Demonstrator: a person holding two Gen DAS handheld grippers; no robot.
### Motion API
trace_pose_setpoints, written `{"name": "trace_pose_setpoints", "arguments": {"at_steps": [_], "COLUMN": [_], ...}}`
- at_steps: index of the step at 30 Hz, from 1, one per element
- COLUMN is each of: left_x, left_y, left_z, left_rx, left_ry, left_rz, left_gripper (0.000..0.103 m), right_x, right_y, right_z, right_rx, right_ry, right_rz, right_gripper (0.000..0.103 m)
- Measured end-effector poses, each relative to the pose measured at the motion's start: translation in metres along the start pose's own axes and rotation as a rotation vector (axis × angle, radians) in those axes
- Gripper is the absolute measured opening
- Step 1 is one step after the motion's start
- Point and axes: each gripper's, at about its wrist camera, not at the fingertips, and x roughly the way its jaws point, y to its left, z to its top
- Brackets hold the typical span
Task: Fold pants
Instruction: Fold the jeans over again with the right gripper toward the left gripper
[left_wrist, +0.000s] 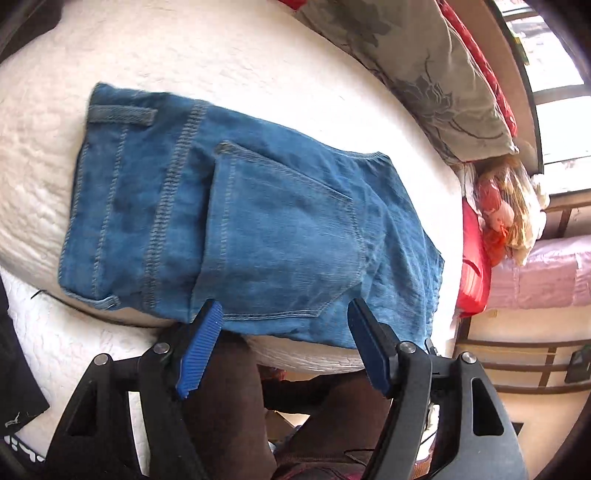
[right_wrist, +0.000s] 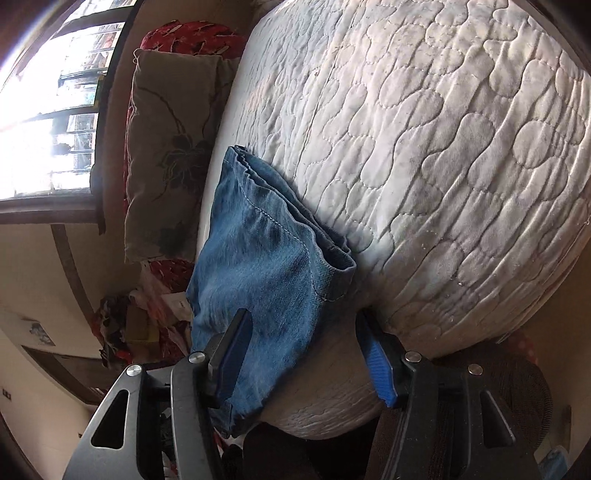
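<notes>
Blue denim pants (left_wrist: 240, 221) lie folded into a compact bundle on the white quilted mattress (left_wrist: 221, 48), back pocket facing up, near the mattress's front edge. My left gripper (left_wrist: 284, 314) is open, its blue pads at the bundle's near edge, nothing between them. In the right wrist view the folded pants (right_wrist: 258, 266) hang a little over the mattress edge (right_wrist: 443, 147). My right gripper (right_wrist: 303, 332) is open, its left finger over the denim, its right finger by the mattress side.
A grey floral pillow (left_wrist: 424, 62) and red cushions (left_wrist: 474, 258) lie along the bed's far side, under a window (right_wrist: 48, 110). A black garment (left_wrist: 18, 369) lies at the left edge. The person's dark trousers (left_wrist: 229, 406) are below the grippers.
</notes>
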Motion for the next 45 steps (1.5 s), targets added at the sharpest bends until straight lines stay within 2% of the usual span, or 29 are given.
{"name": "trace_pose_setpoints", "arguments": {"at_steps": [3, 6, 9, 14, 16, 18, 21, 22, 24, 25, 30, 37, 40, 41, 42, 43, 44, 45], "left_x": [0.012, 0.032, 0.06, 0.122, 0.153, 0.183, 0.226, 0.238, 0.257, 0.265, 0.295, 0.328, 0.332, 0.334, 0.336, 0.34, 0.342, 0.345], "left_y": [-0.043, -0.096, -0.159, -0.261, -0.299, -0.331, -0.367, -0.374, -0.384, -0.387, -0.39, -0.394, -0.399, -0.398, -0.397, -0.395, -0.392, -0.389], "left_z": [0.007, 0.015, 0.022, 0.028, 0.028, 0.029, 0.03, 0.031, 0.033, 0.034, 0.034, 0.011, -0.003, -0.009, -0.017, -0.029, -0.039, -0.051], "left_rx": [0.111, 0.225, 0.355, 0.58, 0.667, 0.74, 0.847, 0.868, 0.909, 0.927, 1.011, 1.279, 1.418, 1.463, 1.514, 1.571, 1.625, 1.677], "left_ry": [0.044, 0.081, 0.116, 0.204, 0.243, 0.268, 0.333, 0.348, 0.381, 0.405, 0.571, 0.686, 0.708, 0.718, 0.731, 0.749, 0.767, 0.776], "left_rz": [0.033, 0.07, 0.124, 0.198, 0.229, 0.256, 0.277, 0.283, 0.301, 0.3, 0.273, 0.365, 0.395, 0.407, 0.415, 0.425, 0.439, 0.457], "left_gripper": [0.07, 0.07, 0.07, 0.07, 0.07, 0.07, 0.07, 0.07, 0.07, 0.07, 0.07, 0.07, 0.071, 0.075, 0.085, 0.09, 0.101, 0.103], "right_x": [0.012, 0.016, 0.021, 0.022, 0.022, 0.022, 0.023, 0.024, 0.029, 0.03, 0.034, 0.034, 0.035, 0.036, 0.036, 0.036, 0.036, 0.036], "right_y": [0.006, 0.013, 0.013, 0.006, 0.001, -0.004, -0.004, -0.003, 0.0, 0.003, 0.02, 0.0, 0.0, 0.002, 0.004, 0.005, 0.005, 0.004], "right_z": [0.001, 0.002, 0.002, -0.011, -0.011, -0.007, -0.004, -0.003, -0.003, -0.003, -0.008, -0.002, -0.002, -0.002, -0.002, -0.002, -0.003, -0.002], "right_rx": [-0.002, -0.016, -0.01, -0.051, -0.047, -0.042, -0.053, -0.06, -0.071, -0.08, -0.168, -0.095, -0.095, -0.102, -0.108, -0.109, -0.109, -0.104], "right_ry": [0.01, -0.001, -0.018, -0.086, -0.095, -0.083, -0.078, -0.075, -0.073, -0.075, -0.09, -0.071, -0.074, -0.075, -0.076, -0.078, -0.078, -0.079], "right_rz": [0.035, 0.121, 0.097, 0.12, 0.158, 0.209, 0.229, 0.235, 0.26, 0.265, 0.165, 0.265, 0.265, 0.257, 0.251, 0.247, 0.248, 0.25], "right_gripper": [0.062, 0.062, 0.059, 0.06, 0.065, 0.076, 0.085, 0.088, 0.102, 0.103, 0.103, 0.103, 0.103, 0.103, 0.103, 0.103, 0.103, 0.103]}}
